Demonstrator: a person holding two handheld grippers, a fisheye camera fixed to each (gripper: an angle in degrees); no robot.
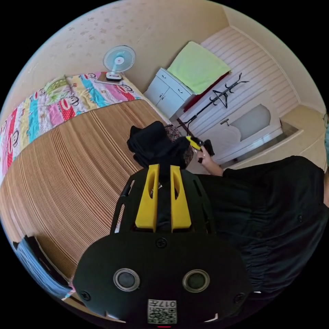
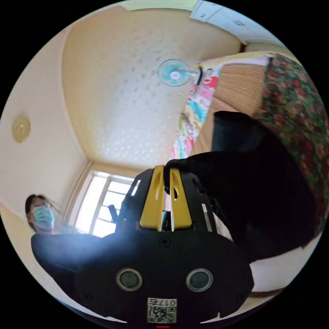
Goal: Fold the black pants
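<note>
Slipping is the risk: both the left tool [image 1: 163,170] and right tool [image 2: 167,170] pinch only an edge of the black pants [image 1: 156,144] above the bed [image 1: 78,164], so a sharp pull could free it.

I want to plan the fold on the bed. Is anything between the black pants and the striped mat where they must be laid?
Nothing visible: the black pants hang from both grippers above the bare striped mat; the fan stands far off.
</note>
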